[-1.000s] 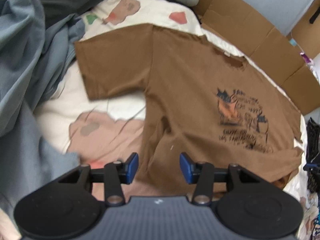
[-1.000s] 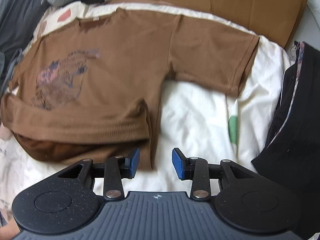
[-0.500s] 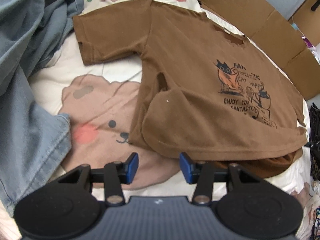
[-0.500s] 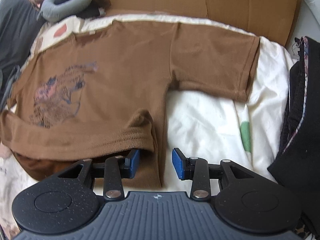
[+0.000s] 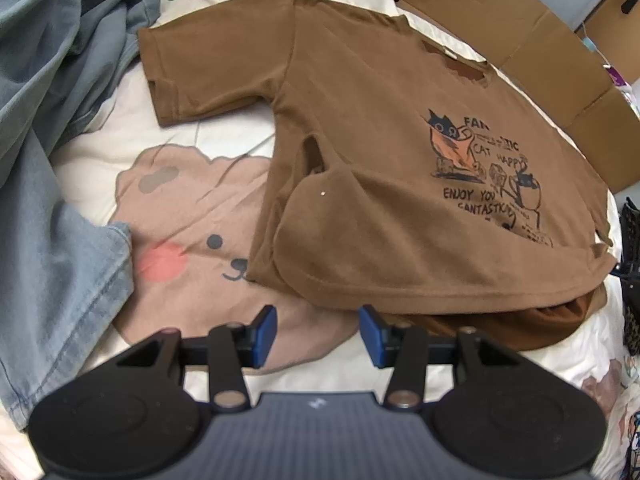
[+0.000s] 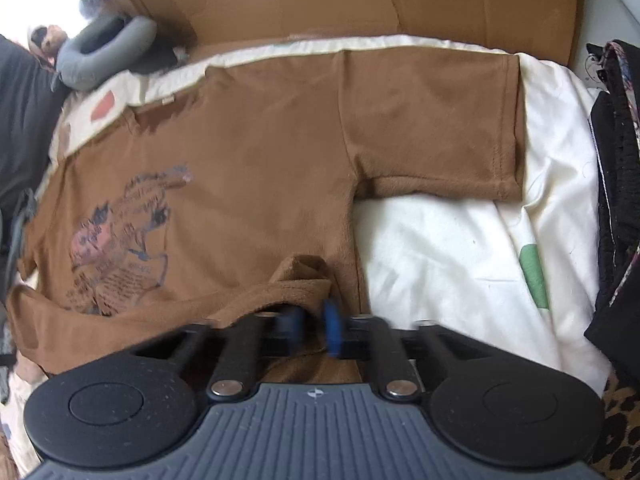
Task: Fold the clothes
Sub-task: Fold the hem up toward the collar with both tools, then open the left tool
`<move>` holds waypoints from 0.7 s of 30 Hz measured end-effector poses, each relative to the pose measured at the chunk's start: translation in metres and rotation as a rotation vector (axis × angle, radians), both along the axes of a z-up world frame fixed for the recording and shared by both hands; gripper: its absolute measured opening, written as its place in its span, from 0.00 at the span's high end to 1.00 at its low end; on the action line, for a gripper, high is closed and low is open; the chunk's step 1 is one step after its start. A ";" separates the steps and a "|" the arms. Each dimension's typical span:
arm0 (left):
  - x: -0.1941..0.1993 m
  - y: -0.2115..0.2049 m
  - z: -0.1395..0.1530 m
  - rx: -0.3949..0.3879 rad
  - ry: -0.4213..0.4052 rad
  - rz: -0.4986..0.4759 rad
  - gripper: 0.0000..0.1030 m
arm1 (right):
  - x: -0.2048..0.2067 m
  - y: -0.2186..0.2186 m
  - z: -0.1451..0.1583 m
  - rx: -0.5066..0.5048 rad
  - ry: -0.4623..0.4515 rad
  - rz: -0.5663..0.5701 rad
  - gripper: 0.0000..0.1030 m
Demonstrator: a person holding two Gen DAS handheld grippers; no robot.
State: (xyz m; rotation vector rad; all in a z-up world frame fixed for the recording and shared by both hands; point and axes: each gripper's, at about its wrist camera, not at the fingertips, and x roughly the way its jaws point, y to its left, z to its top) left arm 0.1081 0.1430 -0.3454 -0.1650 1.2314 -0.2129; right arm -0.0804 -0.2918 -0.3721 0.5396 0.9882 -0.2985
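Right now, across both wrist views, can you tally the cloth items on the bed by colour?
Brown: 1, the brown T-shirt
Blue denim: 1, the denim garment
Black: 1, the black garment
Grey: 1, the grey neck pillow
Total: 4. Whether the denim is one piece or more cannot be told.

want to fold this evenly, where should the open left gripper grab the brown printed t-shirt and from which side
Grip the brown printed t-shirt at its near hem corner, coming in low from the near side. That corner lies as a free double edge on the cream bear-print bedsheet, right ahead of the open left gripper. The right gripper is closing on the opposite hem corner, so this would likely match it.
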 end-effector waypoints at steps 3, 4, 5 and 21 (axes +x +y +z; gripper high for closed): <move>0.001 -0.002 0.001 0.003 -0.005 -0.004 0.53 | -0.001 0.001 0.006 -0.009 0.008 0.009 0.99; 0.001 -0.002 0.001 0.006 -0.007 -0.006 0.53 | -0.002 0.000 0.009 -0.013 0.009 0.010 0.99; 0.001 -0.003 0.001 0.008 -0.008 -0.009 0.53 | -0.004 0.000 0.014 -0.017 0.010 0.010 0.99; 0.001 -0.025 -0.024 0.084 -0.057 -0.050 0.53 | -0.010 -0.014 0.090 -0.110 -0.002 0.037 1.00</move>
